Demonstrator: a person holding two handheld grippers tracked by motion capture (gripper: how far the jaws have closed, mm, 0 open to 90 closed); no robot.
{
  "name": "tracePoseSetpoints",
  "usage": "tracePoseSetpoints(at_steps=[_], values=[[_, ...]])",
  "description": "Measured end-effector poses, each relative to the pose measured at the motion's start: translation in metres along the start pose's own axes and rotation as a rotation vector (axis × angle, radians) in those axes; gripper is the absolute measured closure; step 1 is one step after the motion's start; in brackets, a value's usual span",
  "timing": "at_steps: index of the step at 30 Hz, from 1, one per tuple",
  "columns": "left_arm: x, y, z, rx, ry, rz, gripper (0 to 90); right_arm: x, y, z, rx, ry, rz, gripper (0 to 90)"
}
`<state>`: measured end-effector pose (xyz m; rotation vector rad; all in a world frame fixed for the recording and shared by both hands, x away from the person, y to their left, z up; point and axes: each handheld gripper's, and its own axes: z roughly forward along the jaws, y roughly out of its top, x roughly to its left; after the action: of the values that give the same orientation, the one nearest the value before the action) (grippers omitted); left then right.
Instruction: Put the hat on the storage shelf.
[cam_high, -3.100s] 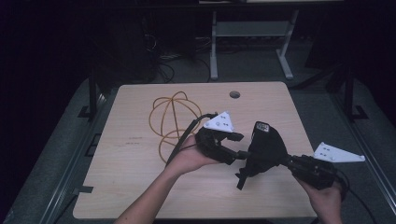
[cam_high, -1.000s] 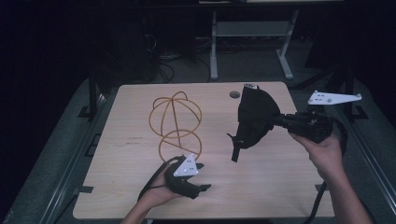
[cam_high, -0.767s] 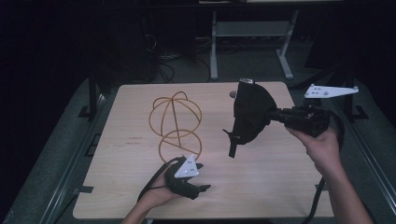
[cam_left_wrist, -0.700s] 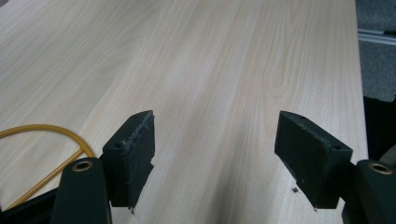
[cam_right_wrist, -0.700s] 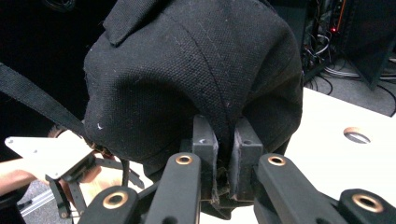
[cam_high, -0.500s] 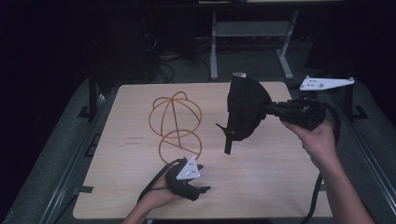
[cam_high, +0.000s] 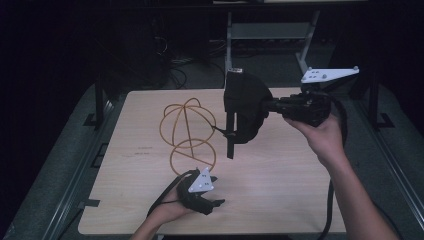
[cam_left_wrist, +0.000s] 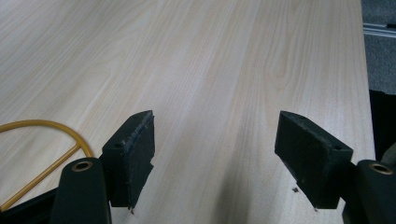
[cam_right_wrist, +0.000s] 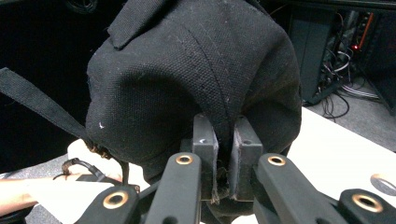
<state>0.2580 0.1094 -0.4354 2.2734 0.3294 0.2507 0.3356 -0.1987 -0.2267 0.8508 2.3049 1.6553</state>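
While the right gripper (cam_high: 267, 106), fingers clenched on the black cap (cam_high: 243, 110), holds it above the bench (cam_high: 300, 190), wire stand (cam_high: 187, 132) lies just left; left gripper (cam_high: 212, 195), fingers released, rests nr stand's base.

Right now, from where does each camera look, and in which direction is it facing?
High view: above the near table edge, looking forward and down; both forearms, left gripper, right gripper.
Left gripper view: along open jaws over the table, wire stand beside.
Right gripper view: along jaws pinching the black cap.
Shared: cap, stand, table.
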Motion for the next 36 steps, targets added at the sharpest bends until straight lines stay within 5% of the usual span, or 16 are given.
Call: tracePoseSetpoints(at_steps=[16, 31, 36], values=[[0.006, 0.0, 0.001, 0.007, -0.003, 0.002, 28.6, 0.007, 0.035, 0.033, 0.026, 0.042, -0.032, 82.8], [0.006, -0.001, 0.003, 0.015, -0.01, 0.021, 28.7, 0.019, 0.059, 0.085, 0.105, 0.093, -0.075, 82.7], [0.005, -0.001, 0.002, 0.003, -0.008, -0.001, 28.8, 0.025, 0.066, 0.1, 0.123, 0.103, -0.092, 82.7]])
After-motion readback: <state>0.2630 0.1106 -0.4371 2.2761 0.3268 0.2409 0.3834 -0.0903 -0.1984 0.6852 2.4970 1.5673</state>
